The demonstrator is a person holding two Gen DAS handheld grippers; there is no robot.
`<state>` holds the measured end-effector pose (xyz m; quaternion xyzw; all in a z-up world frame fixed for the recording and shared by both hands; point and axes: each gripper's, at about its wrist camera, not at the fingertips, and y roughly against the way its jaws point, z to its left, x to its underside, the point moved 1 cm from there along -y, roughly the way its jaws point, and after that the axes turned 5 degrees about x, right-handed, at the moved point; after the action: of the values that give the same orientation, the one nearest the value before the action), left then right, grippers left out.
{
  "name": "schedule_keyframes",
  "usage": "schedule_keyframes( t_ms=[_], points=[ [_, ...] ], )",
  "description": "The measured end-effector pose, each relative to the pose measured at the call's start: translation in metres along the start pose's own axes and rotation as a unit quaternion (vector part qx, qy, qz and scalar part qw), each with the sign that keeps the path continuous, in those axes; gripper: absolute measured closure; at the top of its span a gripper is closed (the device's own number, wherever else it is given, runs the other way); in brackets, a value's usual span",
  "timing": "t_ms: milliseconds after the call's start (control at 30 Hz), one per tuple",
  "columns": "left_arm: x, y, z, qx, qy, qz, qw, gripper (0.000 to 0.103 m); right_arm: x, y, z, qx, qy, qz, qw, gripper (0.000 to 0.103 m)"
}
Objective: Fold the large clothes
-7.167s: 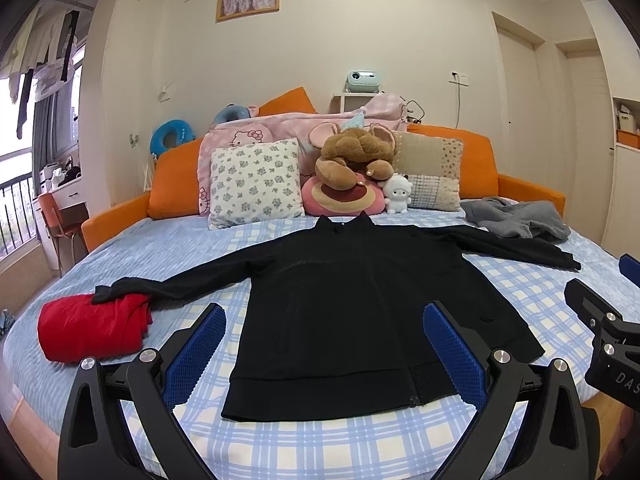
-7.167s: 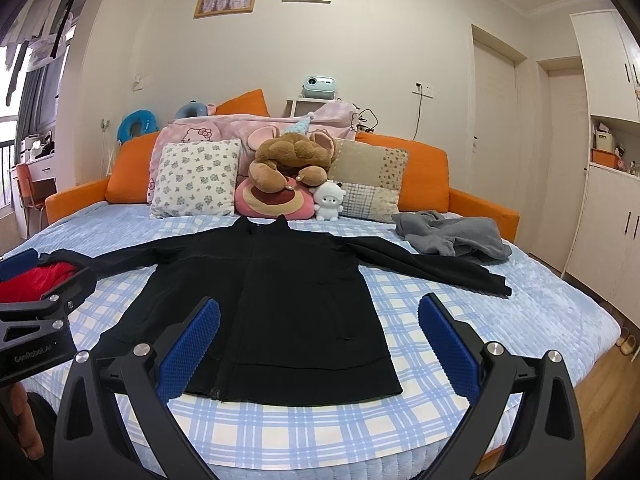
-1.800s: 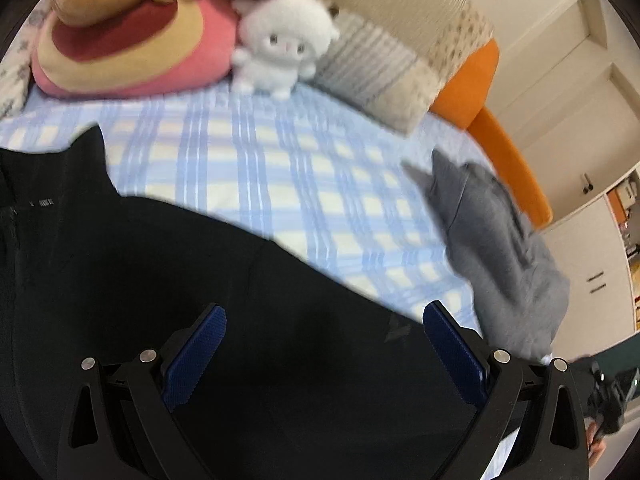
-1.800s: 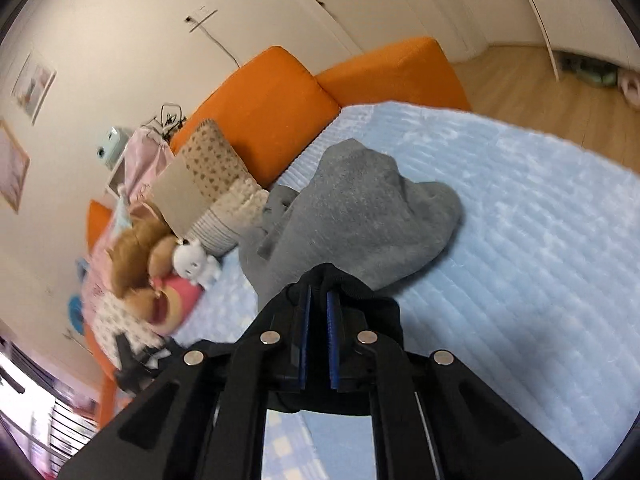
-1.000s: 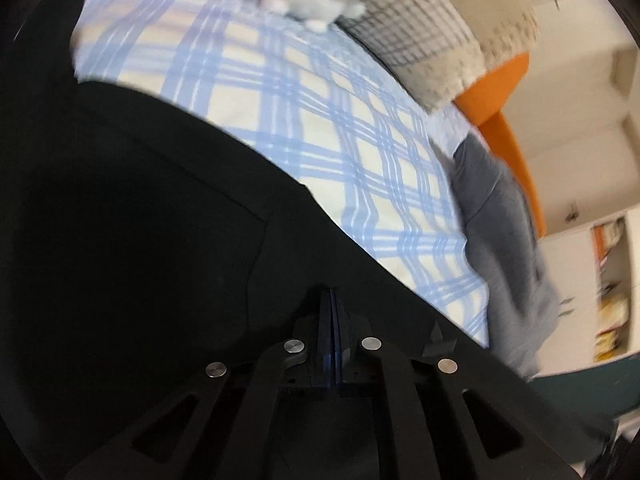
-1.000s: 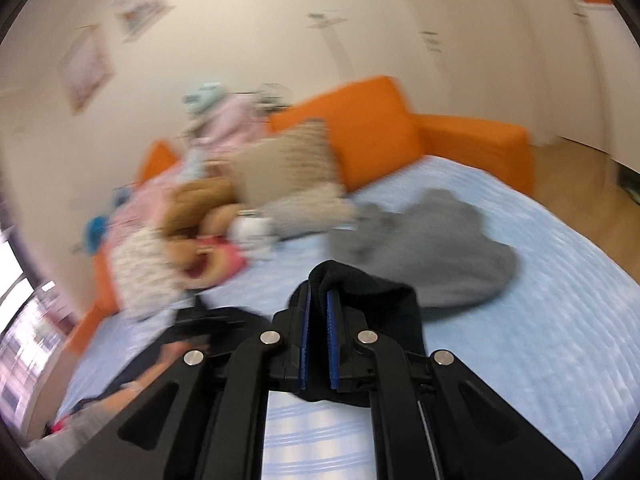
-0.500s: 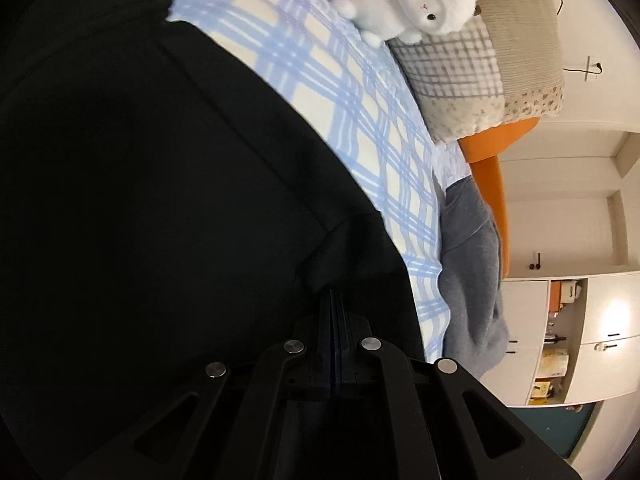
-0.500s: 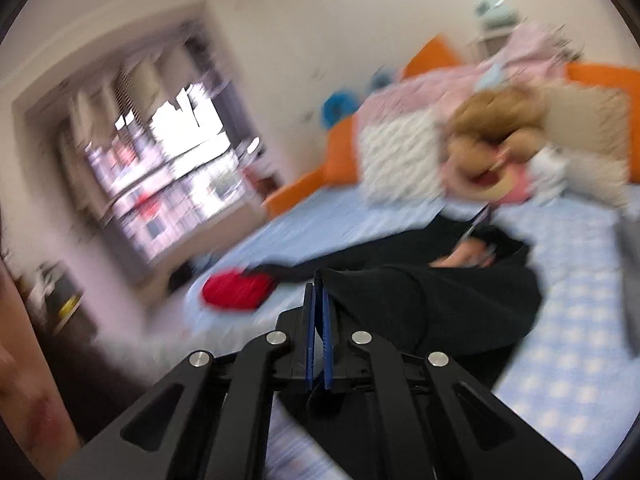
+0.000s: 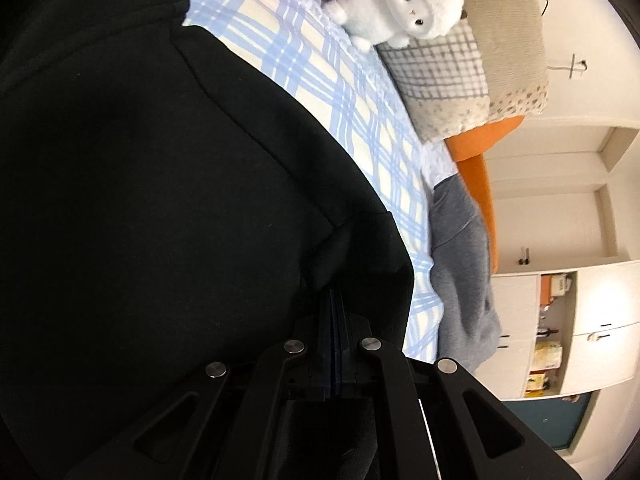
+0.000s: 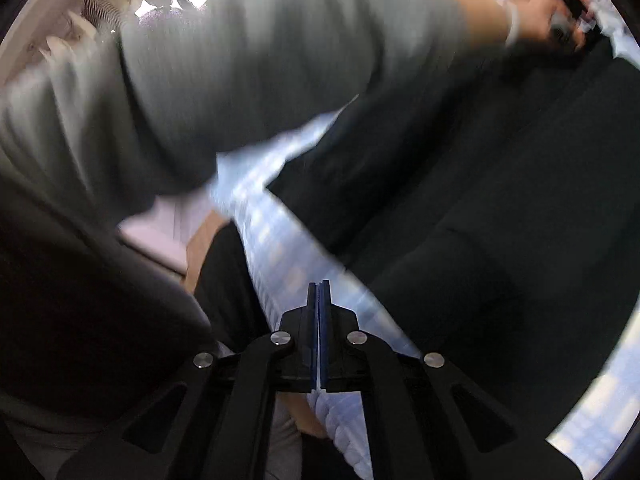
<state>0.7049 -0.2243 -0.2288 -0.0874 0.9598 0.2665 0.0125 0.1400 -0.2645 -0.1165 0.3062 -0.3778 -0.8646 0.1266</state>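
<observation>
A large black jacket lies on the blue checked bed sheet. My left gripper is shut on a fold of the black jacket near its shoulder seam. The jacket fills the left of that view. In the right wrist view, which is blurred by motion, my right gripper is shut with its blue pads together and no cloth shows between them. The black jacket lies beyond it on the sheet, near the bed's edge.
A white plush toy, a checked cushion and a pink cushion sit at the bed's head. A grey garment lies on the bed's right side. White cupboards stand beyond. The person's grey sleeve crosses the right wrist view.
My right gripper has swung fast across the jacket toward the bed's edge, and the black sleeve end no longer shows between its pads. My left gripper stays shut on the jacket and has tilted a little.
</observation>
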Motion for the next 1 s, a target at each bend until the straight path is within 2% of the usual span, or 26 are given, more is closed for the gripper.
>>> schedule_keyframes(
  t_ms=[33,100,133,200,233,267,333,367,433,500,533,600,667,700,733,867,1000],
  points=[
    [0.001,0.005,0.000,0.015,0.000,-0.009,0.9998,0.095,0.003,-0.001,-0.001,0.000,-0.004,0.001,1.000,0.102],
    [0.003,0.018,-0.005,0.039,-0.015,-0.028,0.9987,0.082,0.008,0.008,-0.008,0.004,-0.012,-0.012,1.000,0.102],
    [0.004,0.025,-0.011,0.048,-0.031,-0.034,0.9978,0.072,0.008,0.020,-0.010,0.018,-0.009,-0.030,0.999,0.101],
    [0.007,0.031,-0.026,0.055,-0.062,-0.024,0.9963,0.065,0.000,0.047,-0.023,0.036,-0.017,-0.066,0.997,0.100],
    [0.009,0.032,-0.038,0.051,-0.086,-0.013,0.9949,0.056,-0.004,0.059,-0.029,0.042,-0.024,-0.084,0.995,0.100],
    [0.011,0.032,-0.048,0.043,-0.103,-0.009,0.9937,0.043,-0.009,0.074,-0.038,0.051,-0.034,-0.105,0.993,0.100],
    [0.015,0.030,-0.064,0.027,-0.136,-0.008,0.9903,0.028,-0.019,0.098,-0.053,0.076,-0.044,-0.143,0.986,0.100],
    [0.017,0.028,-0.072,0.010,-0.155,-0.012,0.9879,0.026,-0.024,0.110,-0.061,0.087,-0.051,-0.159,0.982,0.100],
    [0.015,0.019,-0.078,-0.038,-0.164,-0.010,0.9856,0.026,-0.030,0.127,-0.073,0.115,-0.060,-0.185,0.974,0.100],
    [0.013,0.009,-0.071,-0.094,-0.150,-0.003,0.9842,0.032,-0.033,0.142,-0.092,0.148,-0.080,-0.208,0.964,0.099],
    [0.011,0.003,-0.066,-0.119,-0.140,0.004,0.9829,0.037,-0.035,0.146,-0.099,0.155,-0.090,-0.215,0.960,0.099],
    [0.010,0.001,-0.051,-0.144,-0.126,0.009,0.9814,0.053,-0.036,0.156,-0.126,0.173,-0.123,-0.233,0.949,0.099],
    [0.010,0.007,-0.034,-0.146,-0.115,-0.006,0.9826,0.084,-0.038,0.155,-0.145,0.181,-0.142,-0.240,0.943,0.099],
    [0.009,0.012,-0.030,-0.135,-0.107,-0.011,0.9850,0.090,-0.039,0.156,-0.153,0.188,-0.147,-0.244,0.940,0.099],
    [0.006,0.018,-0.022,-0.112,-0.090,-0.016,0.9895,0.091,-0.041,0.158,-0.162,0.193,-0.151,-0.247,0.938,0.099],
    [-0.003,0.030,-0.025,-0.097,-0.096,-0.050,0.9894,0.094,-0.063,0.162,-0.189,0.210,-0.165,-0.268,0.926,0.099],
    [-0.002,0.028,-0.016,-0.127,-0.096,-0.034,0.9867,0.094,-0.116,0.153,-0.216,0.243,-0.159,-0.278,0.916,0.099]
  ],
)
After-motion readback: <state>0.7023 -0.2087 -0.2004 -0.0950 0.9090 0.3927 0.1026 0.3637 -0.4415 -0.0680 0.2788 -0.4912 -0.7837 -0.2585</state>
